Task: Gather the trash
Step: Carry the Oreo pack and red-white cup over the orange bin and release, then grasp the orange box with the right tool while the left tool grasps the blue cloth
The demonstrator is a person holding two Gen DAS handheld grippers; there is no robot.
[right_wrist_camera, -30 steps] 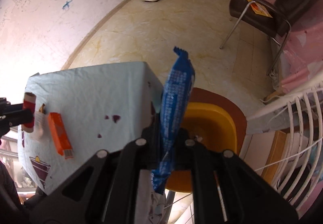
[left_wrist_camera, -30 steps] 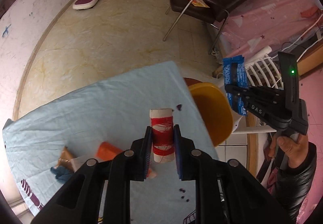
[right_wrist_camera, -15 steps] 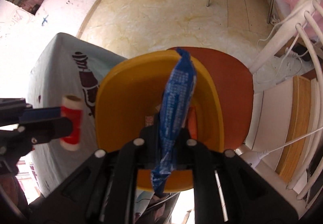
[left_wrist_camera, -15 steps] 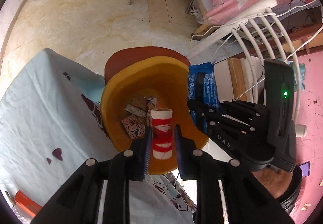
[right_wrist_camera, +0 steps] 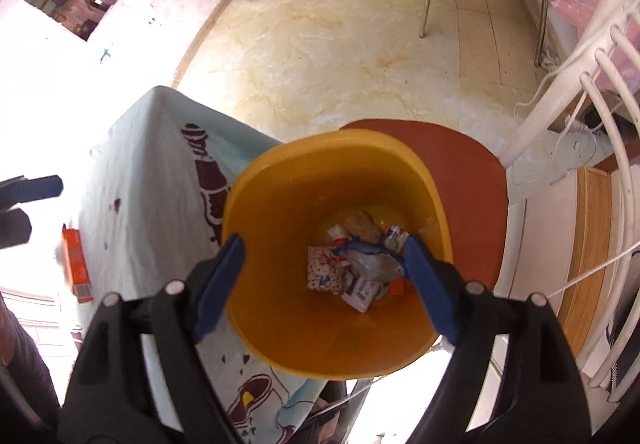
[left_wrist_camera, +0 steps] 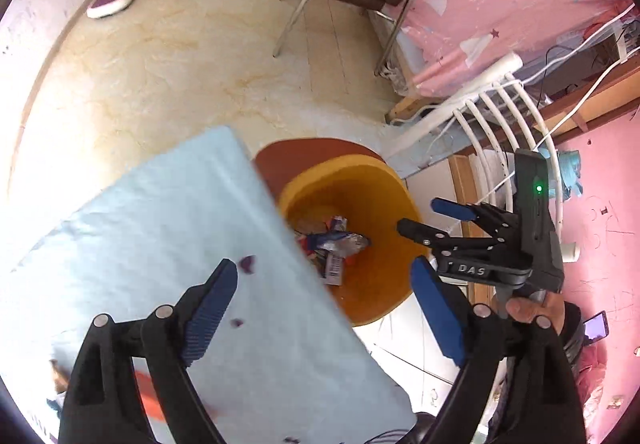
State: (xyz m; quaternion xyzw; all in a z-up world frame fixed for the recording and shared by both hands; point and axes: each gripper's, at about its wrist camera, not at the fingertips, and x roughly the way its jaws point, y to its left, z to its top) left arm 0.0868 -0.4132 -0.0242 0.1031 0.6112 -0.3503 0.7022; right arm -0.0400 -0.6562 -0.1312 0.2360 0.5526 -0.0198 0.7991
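We find both grippers released and empty: the left gripper [left_wrist_camera: 324, 304] hangs over the table edge with its jaws spread wide, and the right gripper [right_wrist_camera: 326, 276] hangs directly above the yellow bin [right_wrist_camera: 280, 308], jaws likewise apart. The collected trash [right_wrist_camera: 356, 272], a loose heap of wrappers whose number we cannot count, lies at the bottom of that one bin. One orange box [right_wrist_camera: 75, 266] lies on the blue tablecloth [left_wrist_camera: 160, 228], well apart from the bin; a second small item at the cloth's near corner is too blurred to identify. We judge the box light, stiff and easily crushed, best gripped across its narrow sides.
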